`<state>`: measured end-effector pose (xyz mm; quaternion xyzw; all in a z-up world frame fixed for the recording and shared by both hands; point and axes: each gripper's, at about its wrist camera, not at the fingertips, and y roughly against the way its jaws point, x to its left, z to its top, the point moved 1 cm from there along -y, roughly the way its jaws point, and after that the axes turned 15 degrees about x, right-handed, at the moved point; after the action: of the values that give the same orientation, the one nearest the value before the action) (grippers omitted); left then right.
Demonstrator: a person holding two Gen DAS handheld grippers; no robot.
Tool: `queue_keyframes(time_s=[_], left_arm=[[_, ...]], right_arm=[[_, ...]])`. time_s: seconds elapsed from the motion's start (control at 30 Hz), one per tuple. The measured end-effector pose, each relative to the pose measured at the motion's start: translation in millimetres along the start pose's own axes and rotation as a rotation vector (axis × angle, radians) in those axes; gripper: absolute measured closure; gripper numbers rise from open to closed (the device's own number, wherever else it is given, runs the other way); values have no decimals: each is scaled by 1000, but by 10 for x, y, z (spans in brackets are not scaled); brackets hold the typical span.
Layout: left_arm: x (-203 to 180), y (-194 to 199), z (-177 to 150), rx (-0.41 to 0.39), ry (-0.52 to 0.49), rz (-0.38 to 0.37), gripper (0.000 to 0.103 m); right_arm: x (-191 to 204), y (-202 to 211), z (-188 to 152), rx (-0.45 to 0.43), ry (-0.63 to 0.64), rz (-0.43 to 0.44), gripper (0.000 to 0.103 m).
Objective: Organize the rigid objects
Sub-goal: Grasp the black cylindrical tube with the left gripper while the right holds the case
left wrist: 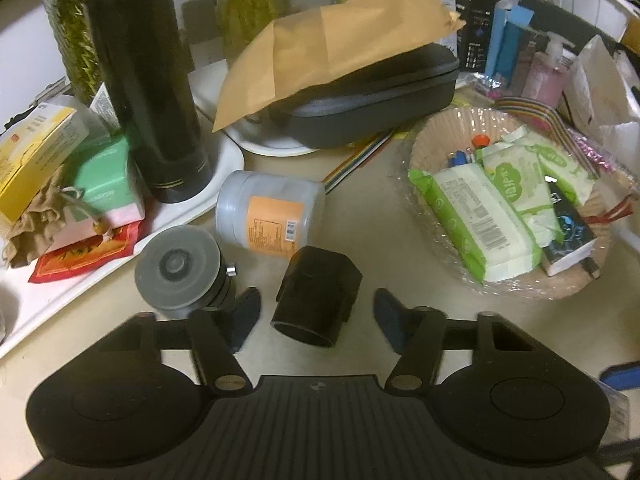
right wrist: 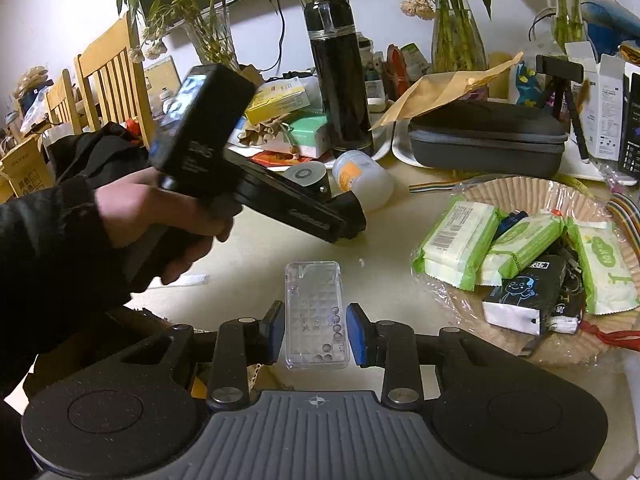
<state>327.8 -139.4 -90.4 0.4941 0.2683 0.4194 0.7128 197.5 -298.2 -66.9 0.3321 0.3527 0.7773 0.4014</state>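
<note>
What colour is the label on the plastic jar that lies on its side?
Orange, on a translucent grey-white plastic jar; the left wrist view shows it best.

Warm, dim indoor light falls on my counter (left wrist: 372, 216) from above, leaving soft shadows under the things and a dull sheen down the black flask (left wrist: 144, 80). Both views bow hard at the rims, with dark corners. My left view is grainy and soft at the pads (left wrist: 386, 318). In my right view the hand (right wrist: 160, 216) and the left gripper's body smear with motion.
</note>
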Motion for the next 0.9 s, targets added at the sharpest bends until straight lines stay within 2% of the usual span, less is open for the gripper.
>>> queue_keyframes(time_s=[0.17,0.43,0.9], left_arm=[[-54,23,-40,8,-33,16,59],[-97,330,-217,-45,-36,36,60],[77,984,-611,-162,102,39,60]], right_arm=[[16,-13,-13,7,7,-6,67],[35,3,-6,-7,2,-19,67],[131,-9,14,-24,8,-25,67]])
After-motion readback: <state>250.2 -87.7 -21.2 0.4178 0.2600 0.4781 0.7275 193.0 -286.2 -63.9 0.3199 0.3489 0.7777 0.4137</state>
